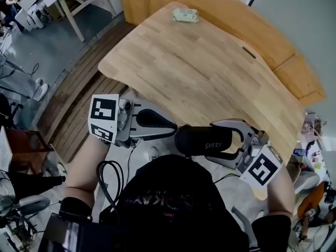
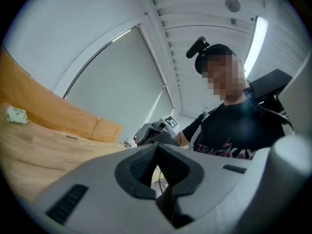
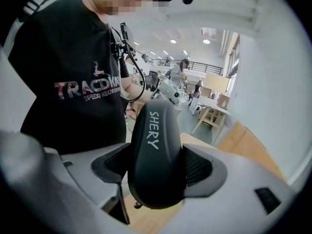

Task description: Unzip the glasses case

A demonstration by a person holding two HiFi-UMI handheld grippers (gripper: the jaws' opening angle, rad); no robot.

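My right gripper (image 1: 226, 139) had its fingers clamped across the middle of the black glasses case (image 3: 156, 155), holding it in the air close to my chest, off the wooden surface (image 1: 199, 72). My left gripper (image 1: 169, 124) had its fingers pressed together right at the case's end, so I judged I was catching the zip pull, though no view showed whether the tab was truly pinched. Next I would need to drag the left fingers along the seam while the right held firm.
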